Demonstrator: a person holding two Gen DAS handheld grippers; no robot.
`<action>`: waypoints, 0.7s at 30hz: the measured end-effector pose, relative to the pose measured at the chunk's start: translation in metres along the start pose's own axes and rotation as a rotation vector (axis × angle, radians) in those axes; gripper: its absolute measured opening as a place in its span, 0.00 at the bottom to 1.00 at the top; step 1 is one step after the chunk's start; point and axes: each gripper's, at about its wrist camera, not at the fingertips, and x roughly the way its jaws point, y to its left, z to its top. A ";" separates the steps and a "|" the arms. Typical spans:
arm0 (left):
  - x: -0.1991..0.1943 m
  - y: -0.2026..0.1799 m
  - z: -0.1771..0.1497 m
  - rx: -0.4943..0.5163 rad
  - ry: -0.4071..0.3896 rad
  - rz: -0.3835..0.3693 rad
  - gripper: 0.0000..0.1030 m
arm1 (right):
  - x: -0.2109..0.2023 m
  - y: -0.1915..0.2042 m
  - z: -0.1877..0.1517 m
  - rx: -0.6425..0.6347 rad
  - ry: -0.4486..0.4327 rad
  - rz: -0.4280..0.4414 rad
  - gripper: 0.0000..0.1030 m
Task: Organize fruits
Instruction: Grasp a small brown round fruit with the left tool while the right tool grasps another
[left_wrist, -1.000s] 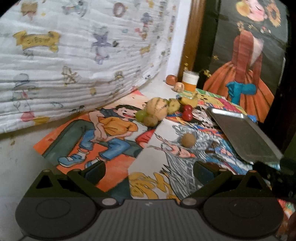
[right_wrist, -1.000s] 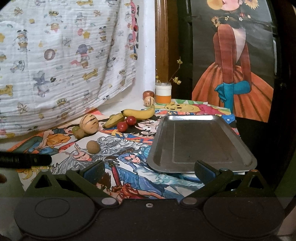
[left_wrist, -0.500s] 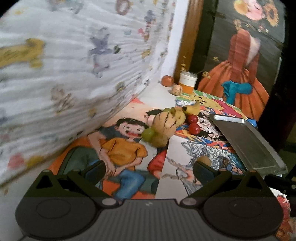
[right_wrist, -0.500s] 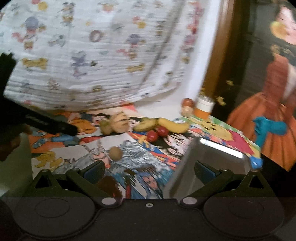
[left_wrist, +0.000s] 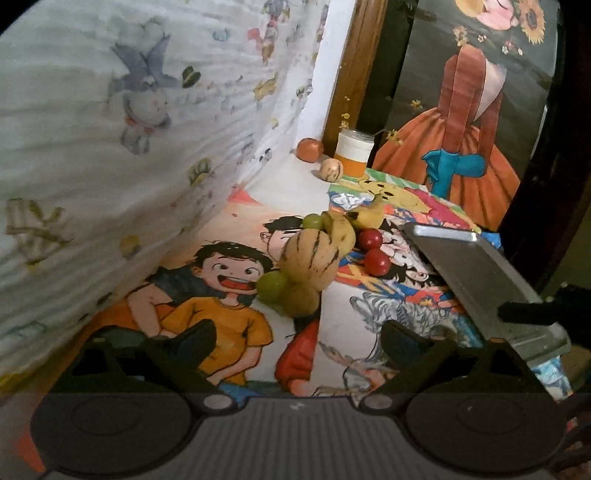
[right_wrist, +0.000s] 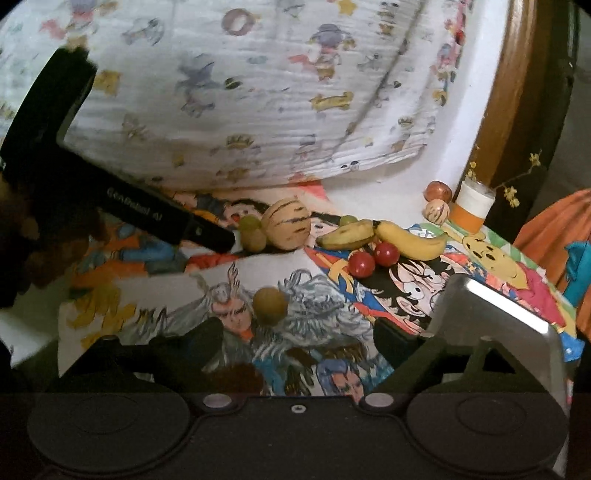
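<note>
Glossy cartoon posters (right_wrist: 369, 295) cover the surface, their printed faces flat under a loose scatter of fruit. In the right wrist view a round, tan-skinned striped melon (right_wrist: 286, 224) sits at centre, with smooth green grapes (right_wrist: 248, 222) touching its left side and a dull brownish round fruit (right_wrist: 253, 238) just below them. Right of the melon lie two curved bananas (right_wrist: 408, 238), one freckled and browner, and two shiny red cherry tomatoes (right_wrist: 373, 258) just beneath them. A lone matte brown ball-shaped fruit (right_wrist: 270, 305) rests nearer the camera, apart from the pile.

A brushed metal tray (right_wrist: 502, 325) with rounded corners fills the lower right. At the far upper right stand a small apple (right_wrist: 437, 191), a smaller striped fruit (right_wrist: 436, 211) and a white-and-orange cup (right_wrist: 472, 205). A crinkled white cloth (right_wrist: 258, 92) with cartoon prints hangs behind.

The right claw (right_wrist: 299, 339) has just been narrowing, yet stands spread with nothing between its fingers. The left claw (left_wrist: 295, 338) has also just been closing a little; it too is spread and empty, pointing at the melon pile in its own view.
</note>
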 end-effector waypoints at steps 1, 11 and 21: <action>0.003 0.000 0.001 -0.006 0.001 -0.001 0.94 | 0.003 -0.001 0.001 0.006 0.002 0.008 0.83; 0.028 0.006 0.006 -0.021 0.035 0.003 0.81 | 0.025 0.001 -0.003 -0.005 0.040 0.068 0.63; 0.038 0.008 0.010 -0.094 0.031 -0.020 0.61 | 0.038 0.004 -0.003 0.013 0.050 0.116 0.52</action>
